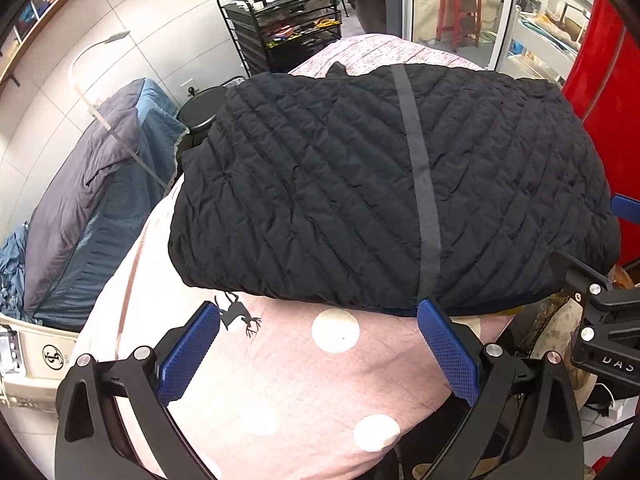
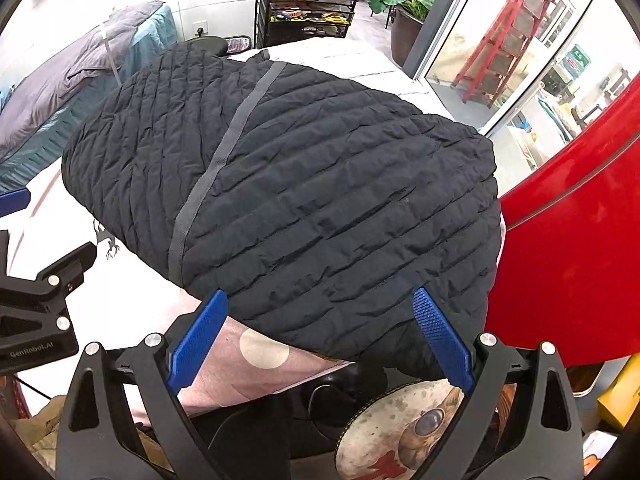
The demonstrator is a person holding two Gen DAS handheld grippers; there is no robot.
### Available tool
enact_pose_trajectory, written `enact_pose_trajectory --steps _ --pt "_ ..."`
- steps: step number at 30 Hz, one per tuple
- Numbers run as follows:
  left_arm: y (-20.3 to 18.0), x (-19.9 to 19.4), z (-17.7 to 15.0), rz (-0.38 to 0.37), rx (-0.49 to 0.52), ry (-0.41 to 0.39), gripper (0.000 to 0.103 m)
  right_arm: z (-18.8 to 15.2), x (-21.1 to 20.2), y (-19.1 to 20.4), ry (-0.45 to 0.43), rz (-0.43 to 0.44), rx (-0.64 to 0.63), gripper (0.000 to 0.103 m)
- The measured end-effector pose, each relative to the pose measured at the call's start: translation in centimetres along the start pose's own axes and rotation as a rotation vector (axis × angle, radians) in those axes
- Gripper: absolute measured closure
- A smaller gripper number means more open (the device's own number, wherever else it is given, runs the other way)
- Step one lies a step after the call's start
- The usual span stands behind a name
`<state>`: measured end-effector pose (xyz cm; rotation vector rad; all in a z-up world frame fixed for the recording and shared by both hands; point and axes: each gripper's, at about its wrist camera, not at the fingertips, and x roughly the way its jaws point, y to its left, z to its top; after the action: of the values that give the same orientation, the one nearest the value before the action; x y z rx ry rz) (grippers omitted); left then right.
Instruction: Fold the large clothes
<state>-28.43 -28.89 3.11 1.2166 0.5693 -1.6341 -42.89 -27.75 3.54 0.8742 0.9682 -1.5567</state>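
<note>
The black quilted padded jacket [image 1: 360, 184], folded into a thick bundle with a grey strip running across it, lies on the pink spotted bedsheet [image 1: 304, 364]. My left gripper [image 1: 320, 350] hangs just short of the jacket's near edge, jaws wide apart and empty. My right gripper [image 2: 320, 338] is spread too at the jacket's near right corner, one pad perhaps brushing the fabric.

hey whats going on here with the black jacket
A person is folding a black quilted jacket on a table covered with a pink spotted sheet, using a handheld gripper in each hand. The jacket already lies in a compact folded bundle, a grey strip running across it. Both the left gripper and the right gripper are open at its near edge, holding nothing. The right fingertips look to be just meeting the fabric.
</note>
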Motion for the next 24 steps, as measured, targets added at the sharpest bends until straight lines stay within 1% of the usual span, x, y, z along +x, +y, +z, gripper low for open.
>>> enact_pose_trajectory --steps 12,24 --pt "-0.23 0.24 -0.02 0.012 0.018 0.016 0.006 0.17 0.04 0.02 -0.001 0.0 0.002 0.01" --pt "-0.59 0.38 0.0 -0.003 0.028 0.029 0.006 0.07 0.13 0.0 0.002 -0.007 0.015 0.01"
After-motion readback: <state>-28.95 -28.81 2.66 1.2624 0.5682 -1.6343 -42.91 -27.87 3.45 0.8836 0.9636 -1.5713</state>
